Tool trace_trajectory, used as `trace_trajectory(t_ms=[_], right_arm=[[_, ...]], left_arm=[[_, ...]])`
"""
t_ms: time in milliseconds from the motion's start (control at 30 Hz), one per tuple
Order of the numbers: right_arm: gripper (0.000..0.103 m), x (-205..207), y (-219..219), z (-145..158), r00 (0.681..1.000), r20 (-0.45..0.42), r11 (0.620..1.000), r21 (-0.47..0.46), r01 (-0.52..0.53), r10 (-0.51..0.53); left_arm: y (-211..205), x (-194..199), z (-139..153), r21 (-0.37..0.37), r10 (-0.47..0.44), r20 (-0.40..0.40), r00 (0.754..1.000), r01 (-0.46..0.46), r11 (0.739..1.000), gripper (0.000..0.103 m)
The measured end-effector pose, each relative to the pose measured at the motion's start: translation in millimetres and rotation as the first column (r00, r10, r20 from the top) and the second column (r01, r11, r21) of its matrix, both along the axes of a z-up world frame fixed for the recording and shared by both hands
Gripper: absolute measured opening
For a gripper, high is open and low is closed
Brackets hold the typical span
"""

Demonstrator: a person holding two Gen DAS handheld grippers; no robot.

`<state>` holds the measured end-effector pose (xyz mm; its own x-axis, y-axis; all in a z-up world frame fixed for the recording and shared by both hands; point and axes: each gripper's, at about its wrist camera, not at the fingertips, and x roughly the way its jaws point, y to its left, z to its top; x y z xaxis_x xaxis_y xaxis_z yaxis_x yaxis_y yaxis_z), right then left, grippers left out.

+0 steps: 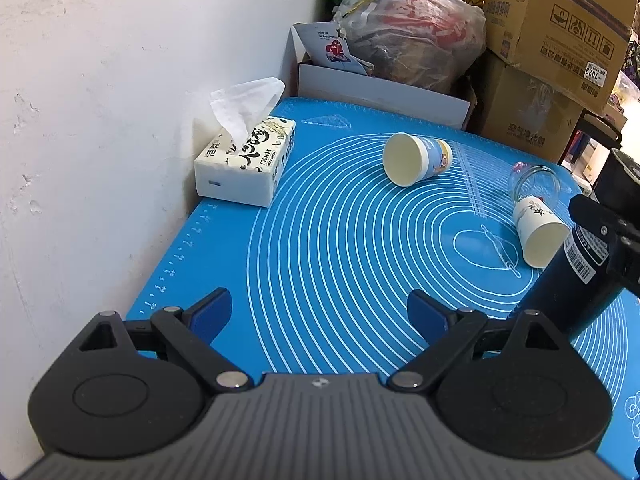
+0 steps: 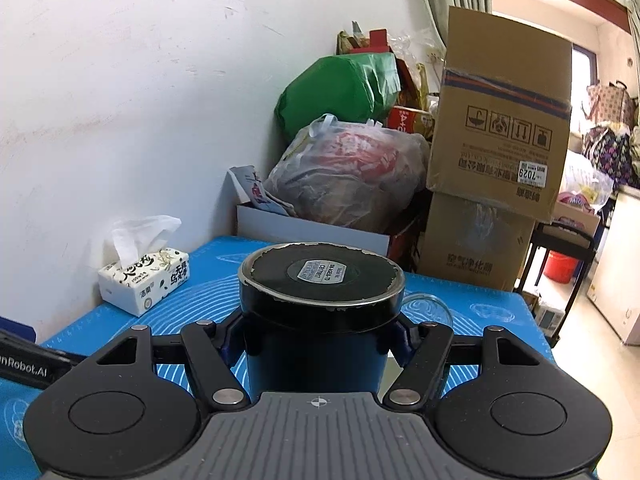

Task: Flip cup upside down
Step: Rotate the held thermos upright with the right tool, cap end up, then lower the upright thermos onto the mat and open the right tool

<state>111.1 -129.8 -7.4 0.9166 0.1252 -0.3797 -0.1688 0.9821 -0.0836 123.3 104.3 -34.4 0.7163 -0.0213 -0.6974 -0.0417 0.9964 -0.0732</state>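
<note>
At centre frame in the right wrist view, the right gripper [image 2: 316, 344] clamps the dark blue metal tumbler [image 2: 320, 312] mid-body, base up — rigid, weighty, likely slick, so gripping its straight wall suits — while the left gripper [image 1: 320, 312] hangs spread wide and empty.

A blue silicone baking mat [image 1: 224, 264] with white concentric lines covers the table. A white tissue pack [image 1: 246, 160] with black lettering lies at its left edge, against the white wall [image 1: 100, 100]. Behind the mat stand a clear plastic bag [image 1: 412, 36] of red items, a green bag [image 2: 340, 92] and two stacked brown cardboard boxes [image 2: 500, 120].
</note>
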Motion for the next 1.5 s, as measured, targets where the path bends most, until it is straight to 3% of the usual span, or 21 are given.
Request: trace_trajectory(t_ms=[700, 833, 1500], right_arm=[[0.081, -3, -2, 2, 1.000, -0.018, 1.000, -0.010, 0.011, -0.011], [0.101, -11, -6, 7, 1.000, -0.022, 1.000, 0.014, 0.001, -0.001], [0.103, -118, -61, 29, 0.991, -0.105, 0.994, 0.060, 0.090, -0.083]], left_arm=[[-9, -5, 3, 0.016, -0.029, 0.002, 1.000, 0.029, 0.999, 0.094], [-15, -12, 7, 0.017, -0.043, 0.008, 0.999, 0.042, 0.999, 0.094], [-72, -105, 44, 0.072, -0.181, 0.095, 0.979, 0.174, 0.982, 0.094]])
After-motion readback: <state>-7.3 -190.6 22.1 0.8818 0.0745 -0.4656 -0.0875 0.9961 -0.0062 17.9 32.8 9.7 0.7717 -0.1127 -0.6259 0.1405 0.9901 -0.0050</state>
